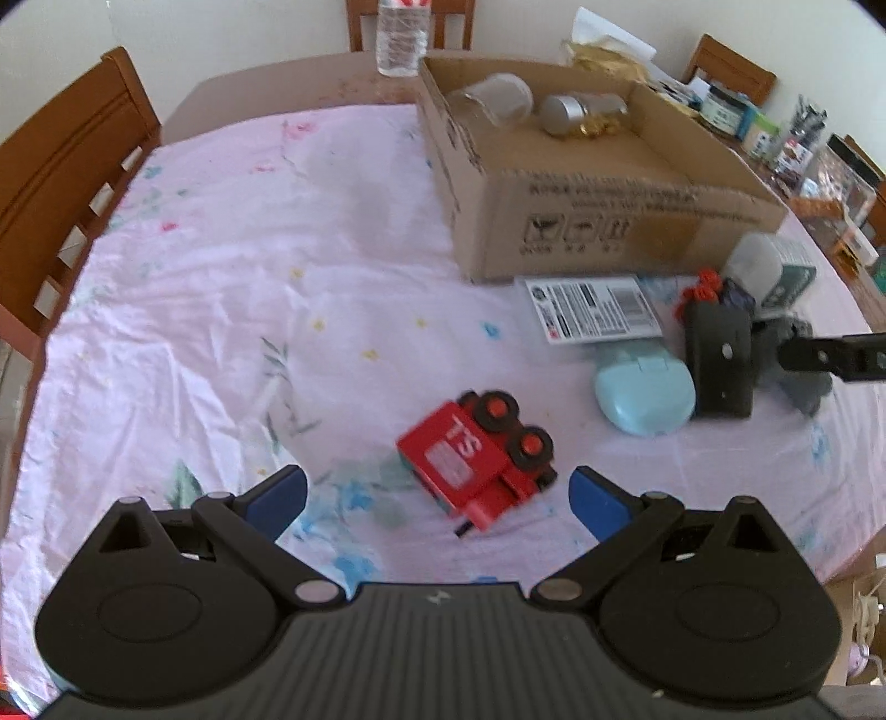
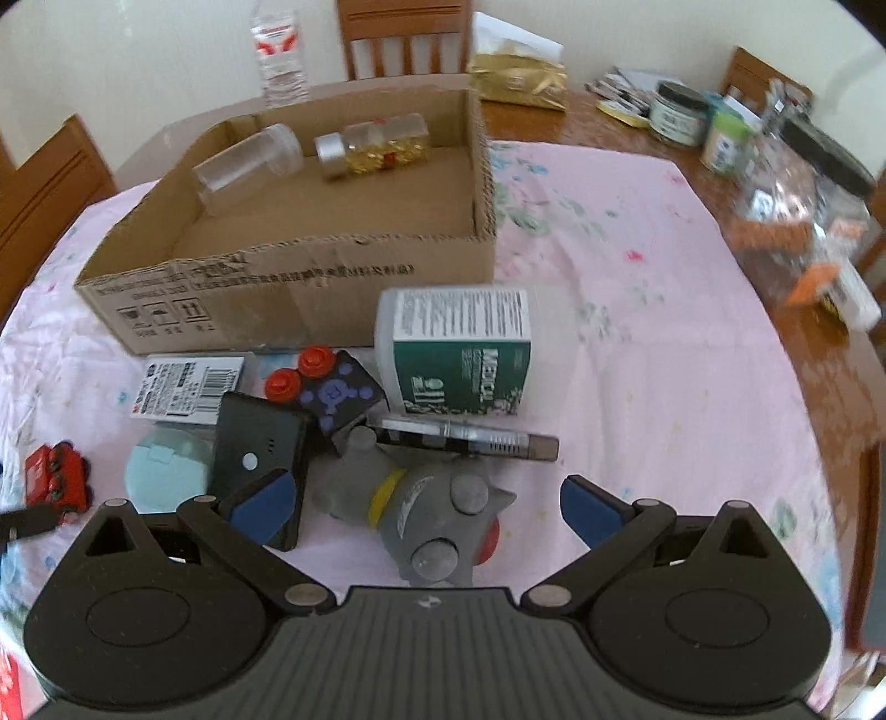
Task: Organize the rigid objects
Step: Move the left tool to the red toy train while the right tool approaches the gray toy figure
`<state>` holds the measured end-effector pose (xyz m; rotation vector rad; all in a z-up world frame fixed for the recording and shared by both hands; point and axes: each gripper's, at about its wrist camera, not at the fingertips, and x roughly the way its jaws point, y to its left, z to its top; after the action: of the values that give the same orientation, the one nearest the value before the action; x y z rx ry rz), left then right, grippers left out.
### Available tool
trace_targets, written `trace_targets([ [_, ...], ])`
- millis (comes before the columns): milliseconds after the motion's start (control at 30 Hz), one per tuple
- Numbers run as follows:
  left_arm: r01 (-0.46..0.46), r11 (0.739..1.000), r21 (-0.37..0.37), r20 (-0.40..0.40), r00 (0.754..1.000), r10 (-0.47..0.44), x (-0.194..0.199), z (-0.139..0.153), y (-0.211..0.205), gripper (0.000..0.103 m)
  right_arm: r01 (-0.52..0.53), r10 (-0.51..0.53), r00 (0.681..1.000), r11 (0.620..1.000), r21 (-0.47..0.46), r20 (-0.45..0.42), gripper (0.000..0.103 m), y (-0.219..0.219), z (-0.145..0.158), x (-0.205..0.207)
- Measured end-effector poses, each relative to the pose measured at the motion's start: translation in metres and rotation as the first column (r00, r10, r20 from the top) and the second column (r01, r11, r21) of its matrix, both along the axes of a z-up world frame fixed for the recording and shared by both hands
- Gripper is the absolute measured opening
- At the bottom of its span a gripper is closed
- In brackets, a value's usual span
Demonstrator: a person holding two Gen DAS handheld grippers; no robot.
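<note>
A red toy truck point(image 1: 479, 462) lies on its side on the pink cloth, between the blue pads of my open left gripper point(image 1: 437, 498); it also shows in the right wrist view point(image 2: 55, 479). My open right gripper point(image 2: 423, 507) straddles a grey toy figure point(image 2: 426, 512). Around it lie a black device point(image 2: 257, 448), a light blue case point(image 2: 166, 471), a black cube with red knobs point(image 2: 332, 393), a pen-like tube point(image 2: 470, 437) and a green-labelled bottle point(image 2: 459, 349). The cardboard box point(image 2: 288, 282) holds a clear jar point(image 2: 249, 160) and a jar of gold pieces point(image 2: 376, 147).
A water bottle point(image 1: 401, 33) stands behind the box. Jars and clutter point(image 2: 775, 166) crowd the wooden table's right side. Wooden chairs point(image 1: 61, 160) surround the table. A barcode card point(image 2: 188, 385) lies by the box.
</note>
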<state>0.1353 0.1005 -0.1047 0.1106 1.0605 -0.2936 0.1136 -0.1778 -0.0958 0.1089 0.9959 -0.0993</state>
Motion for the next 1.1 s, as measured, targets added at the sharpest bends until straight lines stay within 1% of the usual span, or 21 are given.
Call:
trace_targets([
  [100, 0.016, 1.000, 0.003, -0.009, 1.000, -0.016, -0.001, -0.005, -0.002, 0.100, 0.045, -0.045, 0.999, 0.999, 0.008, 0.021, 0.103, 0.001, -0.006, 0.002],
  [167, 0.028, 1.000, 0.011, -0.011, 1.000, -0.028, -0.002, -0.007, -0.003, 0.100, 0.083, -0.083, 0.996, 0.996, -0.012, 0.026, 0.103, 0.002, -0.011, 0.005],
  [300, 0.058, 0.998, 0.014, -0.018, 0.998, -0.058, 0.000, -0.010, -0.005, 0.100, 0.113, -0.113, 0.994, 0.993, -0.022, 0.001, 0.103, 0.001, -0.020, 0.006],
  [433, 0.081, 0.996, 0.033, -0.021, 0.997, -0.080, 0.001, -0.015, -0.008, 0.100, 0.102, -0.102, 0.995, 0.995, -0.022, -0.009, 0.103, -0.006, -0.022, -0.004],
  [500, 0.081, 0.996, 0.030, -0.029, 0.996, -0.080, 0.003, -0.018, -0.009, 0.100, 0.088, -0.089, 0.996, 0.996, -0.025, -0.019, 0.103, -0.010, -0.022, -0.008],
  [633, 0.106, 0.993, 0.054, -0.014, 0.994, -0.105, 0.003, -0.020, -0.012, 0.100, 0.060, -0.059, 0.997, 0.998, 0.021, -0.040, 0.103, -0.017, -0.027, -0.014],
  [700, 0.121, 0.991, 0.059, -0.011, 0.993, -0.121, 0.004, -0.021, -0.013, 0.100, 0.032, -0.032, 0.999, 0.999, -0.011, -0.039, 0.103, -0.013, -0.028, -0.014],
  [767, 0.140, 0.989, 0.057, -0.012, 0.990, -0.140, 0.006, -0.020, -0.014, 0.100, -0.006, 0.003, 0.999, 0.998, -0.070, -0.047, 0.103, -0.005, -0.031, -0.013],
  [800, 0.150, 0.987, 0.059, -0.011, 0.989, -0.150, 0.007, -0.020, -0.015, 0.100, -0.023, 0.021, 0.999, 0.997, -0.080, -0.032, 0.103, -0.002, -0.032, -0.015],
  [933, 0.199, 0.978, 0.066, 0.020, 0.980, -0.200, 0.011, -0.016, -0.019, 0.100, -0.025, 0.023, 1.000, 0.997, -0.075, -0.020, 0.103, -0.003, -0.032, -0.017],
  [1033, 0.257, 0.965, 0.054, 0.046, 0.965, -0.259, 0.013, -0.012, -0.023, 0.100, -0.026, 0.025, 1.000, 0.997, -0.076, -0.014, 0.103, -0.004, -0.032, -0.017],
  [1100, 0.289, 0.956, 0.043, 0.040, 0.956, -0.291, 0.016, -0.012, -0.025, 0.100, -0.026, 0.025, 1.000, 0.997, -0.075, -0.015, 0.103, -0.004, -0.032, -0.017],
])
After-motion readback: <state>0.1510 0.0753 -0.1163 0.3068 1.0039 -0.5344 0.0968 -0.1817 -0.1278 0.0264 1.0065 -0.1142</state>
